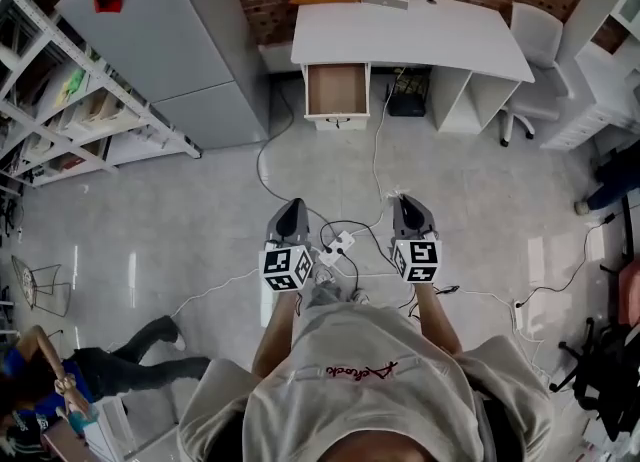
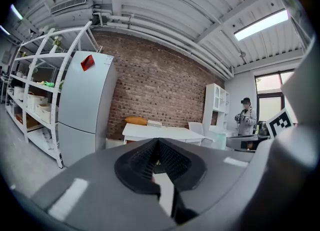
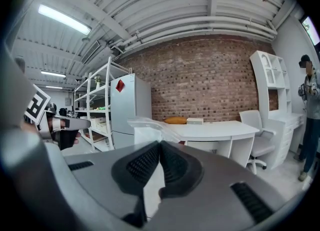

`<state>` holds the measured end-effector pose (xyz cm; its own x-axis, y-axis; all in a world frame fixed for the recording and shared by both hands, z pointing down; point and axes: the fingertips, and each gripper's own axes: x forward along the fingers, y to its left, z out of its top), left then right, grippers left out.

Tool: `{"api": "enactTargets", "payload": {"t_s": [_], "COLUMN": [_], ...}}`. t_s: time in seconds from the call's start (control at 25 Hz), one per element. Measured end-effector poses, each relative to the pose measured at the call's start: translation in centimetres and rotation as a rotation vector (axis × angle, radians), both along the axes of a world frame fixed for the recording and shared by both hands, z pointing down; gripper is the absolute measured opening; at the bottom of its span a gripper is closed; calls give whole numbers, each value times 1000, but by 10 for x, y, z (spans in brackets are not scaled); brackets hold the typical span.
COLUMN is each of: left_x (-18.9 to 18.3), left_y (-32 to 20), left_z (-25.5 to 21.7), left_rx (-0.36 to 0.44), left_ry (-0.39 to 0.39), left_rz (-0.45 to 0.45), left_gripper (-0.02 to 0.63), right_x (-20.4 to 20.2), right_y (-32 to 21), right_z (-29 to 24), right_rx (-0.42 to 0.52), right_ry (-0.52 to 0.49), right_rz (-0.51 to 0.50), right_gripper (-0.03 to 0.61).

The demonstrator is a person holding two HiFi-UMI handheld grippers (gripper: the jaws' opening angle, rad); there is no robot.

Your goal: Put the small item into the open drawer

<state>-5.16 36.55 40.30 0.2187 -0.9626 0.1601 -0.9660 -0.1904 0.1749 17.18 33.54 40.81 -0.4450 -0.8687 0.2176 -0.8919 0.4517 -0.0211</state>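
As the right gripper had its jaws pressed together on a thin, clear plastic bag, the bag stuck up just past their tips. The left gripper had its jaws closed too, with nothing between them. The open white drawer under the white tabletop was far ahead of both jaws. The bag looked thin and slippery, so it might slide out on the walk over, or catch on the drawer's edge.
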Motion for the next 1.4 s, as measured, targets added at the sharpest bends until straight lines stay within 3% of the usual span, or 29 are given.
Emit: {"api": "enactTargets", "payload": {"t_s": [0.24,0.84,1.4], "left_x": [-13,-93,-102], "left_y": [-35,-86,-93], "left_z": [-7,-2,13], "left_rx": [27,35,14], "left_ry": [16,43,57], "left_rz": [48,94,125], "left_gripper": [8,8,8], "right_x": [-21,-97,-110], "right_y": [-23,-66,-68], "right_z": [-11,-20,-7], "right_rx": [26,54,32], "right_ry": [23,54,66], "right_rz": [24,82,108], "right_gripper": [12,14,12]}}
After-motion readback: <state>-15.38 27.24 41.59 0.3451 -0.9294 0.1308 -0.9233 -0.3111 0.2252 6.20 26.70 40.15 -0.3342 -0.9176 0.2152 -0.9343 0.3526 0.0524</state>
